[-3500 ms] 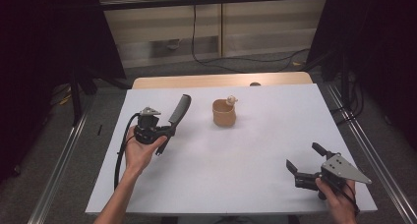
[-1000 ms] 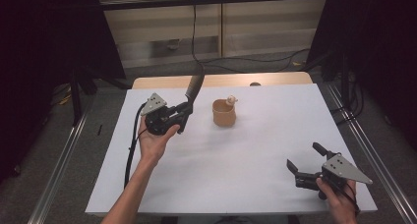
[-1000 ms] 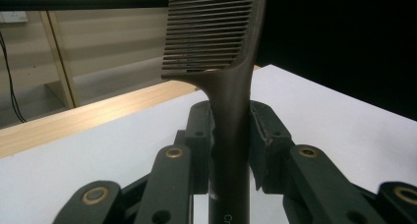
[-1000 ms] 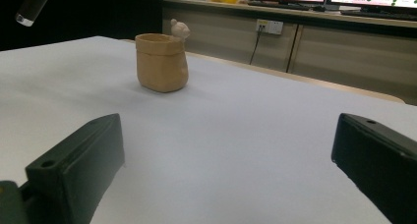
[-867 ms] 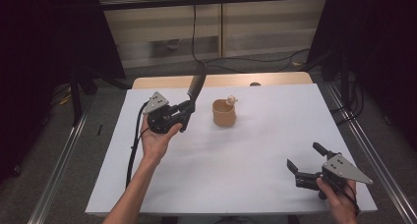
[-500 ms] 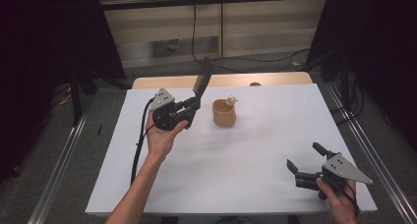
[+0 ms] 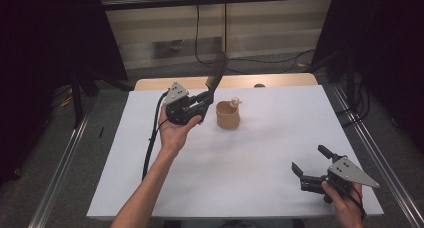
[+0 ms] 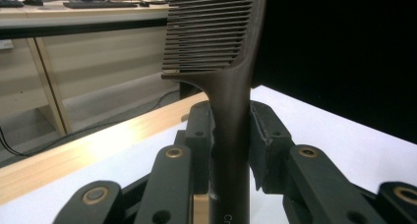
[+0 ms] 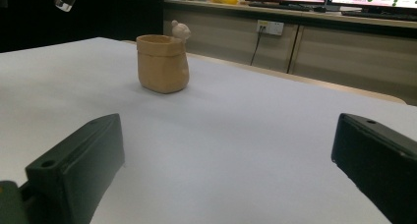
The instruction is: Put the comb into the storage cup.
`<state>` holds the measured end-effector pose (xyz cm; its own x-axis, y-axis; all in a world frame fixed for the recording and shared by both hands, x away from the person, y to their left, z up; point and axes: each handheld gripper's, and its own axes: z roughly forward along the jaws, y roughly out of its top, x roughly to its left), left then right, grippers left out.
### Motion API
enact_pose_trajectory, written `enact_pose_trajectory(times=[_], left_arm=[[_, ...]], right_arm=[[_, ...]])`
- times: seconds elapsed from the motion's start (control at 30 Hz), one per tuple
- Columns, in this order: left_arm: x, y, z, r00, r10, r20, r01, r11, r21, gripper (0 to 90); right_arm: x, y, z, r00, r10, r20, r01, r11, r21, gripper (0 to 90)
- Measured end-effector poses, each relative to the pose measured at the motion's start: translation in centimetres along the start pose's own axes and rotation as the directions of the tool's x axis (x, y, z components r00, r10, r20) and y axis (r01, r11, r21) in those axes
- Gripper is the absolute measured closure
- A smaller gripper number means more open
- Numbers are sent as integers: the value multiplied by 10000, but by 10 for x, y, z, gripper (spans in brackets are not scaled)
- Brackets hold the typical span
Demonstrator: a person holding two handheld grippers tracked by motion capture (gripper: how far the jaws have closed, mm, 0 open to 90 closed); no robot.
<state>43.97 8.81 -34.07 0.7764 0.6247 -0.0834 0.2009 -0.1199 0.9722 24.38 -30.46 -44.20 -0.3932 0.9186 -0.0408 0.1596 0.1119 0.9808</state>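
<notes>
Left hand-held gripper (image 7: 204, 99) clamped on dark comb (image 7: 216, 75) handle, raised just left of tan pot (image 7: 227, 115); right hand-held gripper (image 7: 311, 164) wide open, empty, near table (image 7: 250, 183) front-right corner.

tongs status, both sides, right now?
Left tongs: shut on the comb handle, held off the table.
Right tongs: open, empty, low over the table.

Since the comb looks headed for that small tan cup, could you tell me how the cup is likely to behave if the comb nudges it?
The cup looks small and probably light, so a nudge might slide it on the smooth white table. It stands free and upright; a push near its rim might tip it. The comb, clamped by the left gripper, appears rigid.
</notes>
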Motion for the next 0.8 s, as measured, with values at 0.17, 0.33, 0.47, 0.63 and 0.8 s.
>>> enact_pose_trajectory(times=[0.17,0.33,0.47,0.63,0.8], left_arm=[[-1,5,6,10000,-91,-29,91,9999,-82,727],[-1,8,10,10000,-63,-14,63,9996,-271,727],[0,8,14,9998,-49,-187,41,9991,-429,727],[0,8,22,10000,-93,-19,93,9995,-302,727],[1,13,31,10000,-49,59,51,9994,-348,727]], right_arm=[[0,0,0,10000,24,0,-24,10000,13,0],[0,0,-1,10000,-23,34,23,10000,-38,0],[0,0,0,10000,-32,18,32,10000,-47,0],[0,0,0,10000,-13,-16,13,10000,-30,0],[0,0,0,10000,-5,-1,5,10000,-45,0]])
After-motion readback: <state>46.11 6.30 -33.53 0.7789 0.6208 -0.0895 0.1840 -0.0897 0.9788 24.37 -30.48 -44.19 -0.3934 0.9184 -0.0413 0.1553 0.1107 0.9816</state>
